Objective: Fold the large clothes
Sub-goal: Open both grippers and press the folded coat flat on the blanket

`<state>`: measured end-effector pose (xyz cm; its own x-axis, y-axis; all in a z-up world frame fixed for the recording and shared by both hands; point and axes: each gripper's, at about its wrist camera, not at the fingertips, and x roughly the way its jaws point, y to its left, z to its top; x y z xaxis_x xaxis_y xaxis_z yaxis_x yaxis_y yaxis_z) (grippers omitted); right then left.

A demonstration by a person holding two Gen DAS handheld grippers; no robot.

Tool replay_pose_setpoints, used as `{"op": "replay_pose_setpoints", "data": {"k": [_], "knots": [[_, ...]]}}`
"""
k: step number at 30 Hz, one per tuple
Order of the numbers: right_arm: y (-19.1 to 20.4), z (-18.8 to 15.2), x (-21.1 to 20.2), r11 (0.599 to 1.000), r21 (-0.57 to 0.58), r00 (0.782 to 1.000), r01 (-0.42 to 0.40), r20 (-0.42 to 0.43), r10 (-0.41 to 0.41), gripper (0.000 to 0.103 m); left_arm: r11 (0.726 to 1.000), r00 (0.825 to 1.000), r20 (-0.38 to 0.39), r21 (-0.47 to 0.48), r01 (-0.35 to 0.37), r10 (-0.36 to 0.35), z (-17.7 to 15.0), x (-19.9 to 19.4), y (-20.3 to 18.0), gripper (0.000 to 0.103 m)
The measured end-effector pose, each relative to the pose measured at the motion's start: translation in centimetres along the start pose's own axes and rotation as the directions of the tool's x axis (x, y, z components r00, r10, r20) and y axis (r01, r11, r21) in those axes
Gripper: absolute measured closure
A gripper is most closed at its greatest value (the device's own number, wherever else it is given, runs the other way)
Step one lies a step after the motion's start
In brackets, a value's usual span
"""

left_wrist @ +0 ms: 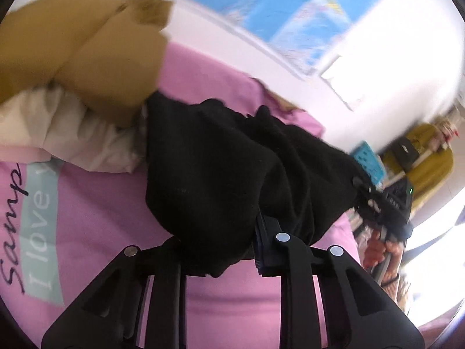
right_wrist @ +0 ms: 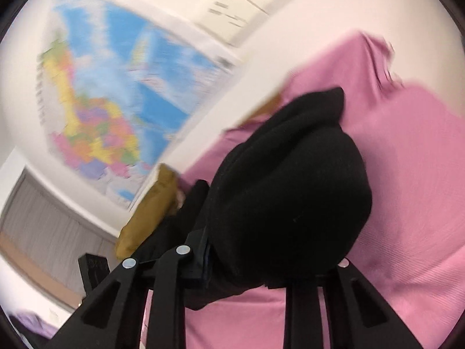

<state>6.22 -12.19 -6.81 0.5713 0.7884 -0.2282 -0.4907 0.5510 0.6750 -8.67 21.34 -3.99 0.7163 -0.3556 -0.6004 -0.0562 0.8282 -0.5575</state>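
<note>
I see the black garment [left_wrist: 232,168] bunched between both grippers, held up over the pink sheet [left_wrist: 116,203]. Left gripper [left_wrist: 221,250]: fingers closed on a fold of the cloth, fabric wedged between them and spilling forward over the tips. Right gripper [right_wrist: 250,264]: also clamped on the garment [right_wrist: 290,189], which balloons out ahead of the jaws and covers the right finger tip. From the left wrist view the right gripper [left_wrist: 386,203] shows at the far end of the cloth, with the hand [left_wrist: 380,250] on its handle. Garment hangs slack between the two grips. Beside it on the sheet: mustard-coloured clothing [left_wrist: 96,58] and a white piece [left_wrist: 72,133]. World map [right_wrist: 116,101] on the wall behind, blurred.
</note>
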Motion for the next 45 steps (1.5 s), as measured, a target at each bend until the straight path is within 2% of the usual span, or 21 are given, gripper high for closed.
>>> {"op": "replay_pose_setpoints", "data": {"k": [3, 6, 9, 11, 13, 14, 15, 19, 22, 23, 24, 27, 31, 33, 38, 39, 40, 41, 42, 43, 45], "knots": [[1.9, -1.4, -3.8, 0.997, -0.076, 1.000, -0.025, 0.004, 0.025, 0.078, 0.997, 0.998, 0.004, 0.042, 0.059, -0.060, -1.6, -2.8, -1.3, 0.082], [0.9, -3.8, -6.1, 0.997, -0.073, 1.000, -0.005, -0.029, 0.003, 0.077, 0.996, 0.998, -0.021, 0.057, 0.067, -0.066, -4.1, -4.0, -0.6, 0.080], [-2.4, -7.0, -5.7, 0.997, -0.007, 0.987, 0.079, -0.142, -0.079, 0.073, 0.999, 0.990, -0.138, 0.037, 0.018, -0.013, -7.2, -2.0, 1.8, 0.076], [-4.5, -8.9, -4.6, 0.981, -0.012, 0.955, 0.192, -0.228, -0.190, 0.066, 0.998, 0.981, -0.192, 0.054, -0.034, 0.044, -8.5, -0.8, 2.4, 0.067], [-5.0, -9.4, -4.9, 0.975, -0.025, 0.946, 0.219, -0.240, -0.219, 0.049, 0.990, 0.983, -0.152, 0.111, -0.088, 0.105, -8.8, -1.9, 1.7, 0.052], [-4.7, -9.2, -5.5, 0.973, -0.045, 0.943, 0.227, -0.238, -0.231, 0.045, 0.984, 0.985, -0.120, 0.138, -0.111, 0.127, -8.4, -2.6, 1.2, 0.050], [-4.4, -9.0, -6.1, 0.973, -0.060, 0.944, 0.222, -0.238, -0.230, 0.043, 0.976, 0.987, -0.064, 0.170, -0.134, 0.147, -8.1, -4.0, 0.6, 0.048], [-1.9, -8.3, -10.2, 0.945, -0.218, 0.933, 0.242, -0.216, -0.289, 0.043, 0.973, 0.994, 0.071, 0.207, -0.099, 0.086, -7.0, -8.6, -0.7, 0.034], [0.3, -7.6, -12.8, 0.924, -0.308, 0.949, 0.225, -0.145, -0.279, 0.043, 0.961, 0.994, 0.069, 0.256, -0.101, 0.086, -6.1, -7.8, -3.0, 0.034], [1.1, -7.1, -13.7, 0.921, -0.331, 0.965, 0.204, -0.091, -0.247, 0.042, 0.959, 0.995, 0.060, 0.270, -0.089, 0.076, -5.7, -7.0, -3.5, 0.034], [1.6, -6.6, -13.8, 0.920, -0.343, 0.973, 0.192, -0.060, -0.225, 0.037, 0.952, 0.996, 0.040, 0.295, -0.084, 0.076, -5.5, -5.7, -4.3, 0.034], [2.2, -5.1, -11.0, 0.896, -0.378, 0.967, 0.233, -0.009, -0.255, 0.030, 0.924, 0.987, -0.009, 0.354, -0.145, 0.158, -5.0, -1.2, -6.1, 0.034], [1.8, -3.8, -3.2, 0.883, -0.409, 0.954, 0.230, -0.083, -0.287, 0.030, 0.907, 0.961, -0.092, 0.365, -0.210, 0.260, -4.0, 4.2, -6.0, 0.037], [1.8, -3.3, 0.7, 0.878, -0.421, 0.943, 0.227, -0.131, -0.306, 0.030, 0.905, 0.950, -0.122, 0.360, -0.228, 0.288, -3.5, 5.7, -5.5, 0.037], [2.0, -2.8, 6.8, 0.834, -0.496, 0.896, 0.241, -0.217, -0.388, 0.024, 0.912, 0.940, -0.189, 0.357, -0.202, 0.283, -2.9, 7.7, -5.1, 0.022], [2.1, -3.0, 7.5, 0.816, -0.521, 0.885, 0.252, -0.216, -0.412, 0.030, 0.901, 0.937, -0.186, 0.380, -0.210, 0.297, -2.9, 8.1, -5.3, 0.021], [2.1, -3.4, 7.7, 0.801, -0.543, 0.881, 0.253, -0.213, -0.423, 0.054, 0.895, 0.935, -0.183, 0.389, -0.216, 0.305, -3.0, 8.1, -5.4, 0.022], [2.1, -3.6, 8.0, 0.779, -0.569, 0.871, 0.262, -0.208, -0.445, 0.064, 0.888, 0.932, -0.179, 0.402, -0.222, 0.314, -3.1, 8.4, -5.4, 0.024], [2.1, -3.6, 7.8, 0.774, -0.572, 0.872, 0.270, -0.196, -0.449, 0.073, 0.877, 0.928, -0.164, 0.415, -0.243, 0.335, -3.1, 8.6, -5.4, 0.038], [2.1, -3.3, 7.2, 0.788, -0.562, 0.887, 0.251, -0.193, -0.420, 0.084, 0.864, 0.920, -0.149, 0.425, -0.271, 0.362, -3.0, 8.7, -5.3, 0.055], [2.5, -2.4, 5.5, 0.799, -0.548, 0.909, 0.247, -0.155, -0.387, 0.091, 0.874, 0.926, -0.155, 0.412, -0.256, 0.344, -2.6, 8.7, -5.3, 0.067]]}}
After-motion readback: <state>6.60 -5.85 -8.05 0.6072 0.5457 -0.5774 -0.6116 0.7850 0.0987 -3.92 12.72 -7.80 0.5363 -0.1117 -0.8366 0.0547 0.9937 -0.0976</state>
